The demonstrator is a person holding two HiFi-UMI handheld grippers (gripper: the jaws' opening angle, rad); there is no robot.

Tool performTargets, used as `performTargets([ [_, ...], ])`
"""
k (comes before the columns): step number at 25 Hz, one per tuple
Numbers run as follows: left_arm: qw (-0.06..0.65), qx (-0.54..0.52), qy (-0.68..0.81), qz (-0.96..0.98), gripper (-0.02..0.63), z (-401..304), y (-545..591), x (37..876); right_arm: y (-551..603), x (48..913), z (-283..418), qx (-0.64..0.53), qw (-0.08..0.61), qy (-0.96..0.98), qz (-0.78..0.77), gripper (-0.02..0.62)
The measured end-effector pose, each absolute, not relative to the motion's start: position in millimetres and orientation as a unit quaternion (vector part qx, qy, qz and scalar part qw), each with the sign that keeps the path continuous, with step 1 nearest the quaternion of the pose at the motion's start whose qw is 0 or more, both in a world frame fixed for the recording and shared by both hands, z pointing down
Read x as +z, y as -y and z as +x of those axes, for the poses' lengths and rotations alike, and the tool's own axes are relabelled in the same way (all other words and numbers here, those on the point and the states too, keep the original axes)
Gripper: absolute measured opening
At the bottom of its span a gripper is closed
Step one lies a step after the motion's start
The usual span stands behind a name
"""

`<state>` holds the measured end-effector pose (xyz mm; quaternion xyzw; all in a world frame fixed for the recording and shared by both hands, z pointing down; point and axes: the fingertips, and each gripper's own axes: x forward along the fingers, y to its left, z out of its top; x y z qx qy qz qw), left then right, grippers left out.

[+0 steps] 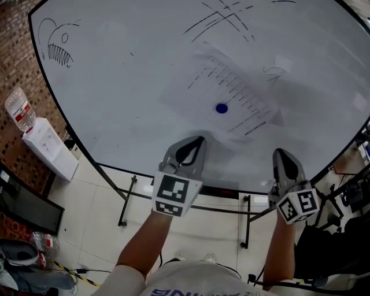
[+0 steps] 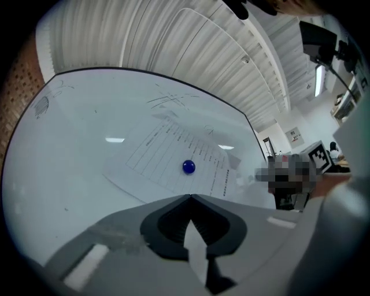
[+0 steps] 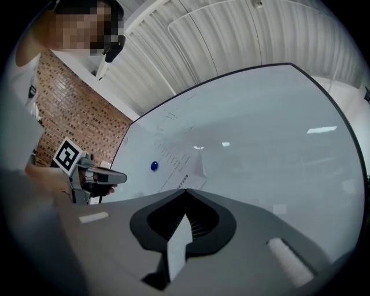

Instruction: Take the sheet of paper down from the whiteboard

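Observation:
A printed sheet of paper (image 1: 222, 95) hangs tilted on the whiteboard (image 1: 127, 87), pinned by a round blue magnet (image 1: 221, 108). My left gripper (image 1: 199, 139) is shut and empty, its tip just below the sheet's lower left part. My right gripper (image 1: 281, 152) is also shut and empty, below the sheet's lower right corner. In the left gripper view the sheet (image 2: 173, 156) and magnet (image 2: 188, 167) lie straight ahead of the closed jaws (image 2: 189, 196). In the right gripper view the sheet (image 3: 176, 165) and magnet (image 3: 154, 166) are ahead to the left, with the left gripper (image 3: 118, 176) in sight.
The whiteboard stands on a black wheeled frame (image 1: 130, 199) over a tiled floor. Marker doodles (image 1: 58, 49) and crossed lines (image 1: 222, 17) mark the board. A white cabinet (image 1: 49, 147) with a bottle (image 1: 20, 110) stands at the left by a brick wall.

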<state>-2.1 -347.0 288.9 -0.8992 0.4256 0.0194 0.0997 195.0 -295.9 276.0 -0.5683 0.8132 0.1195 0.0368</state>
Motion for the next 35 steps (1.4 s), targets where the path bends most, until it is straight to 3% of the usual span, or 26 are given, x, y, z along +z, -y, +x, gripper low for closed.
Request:
performTargets([
  [3,0.136,0.023,-0.429,-0.893,0.008,8,354,263,305,254,195,0.149,0.033,-0.812,-0.563,0.006],
  [12,0.206,-0.023,-0.472,-0.857,0.142,27,379,224,320,211,204,0.214,0.010,-0.786,-0.580,0.008],
  [20,0.275,-0.107,-0.504,-0.812,0.215,47,393,226,332,209,203,0.254,-0.046,-0.763,-0.593,0.127],
  [28,0.315,-0.143,-0.521,-0.780,0.211,49,394,225,339,216,190,0.272,-0.081,-0.754,-0.592,0.154],
  [35,0.322,-0.151,-0.527,-0.771,0.140,51,394,228,344,221,187,0.271,-0.093,-0.744,-0.604,0.185],
])
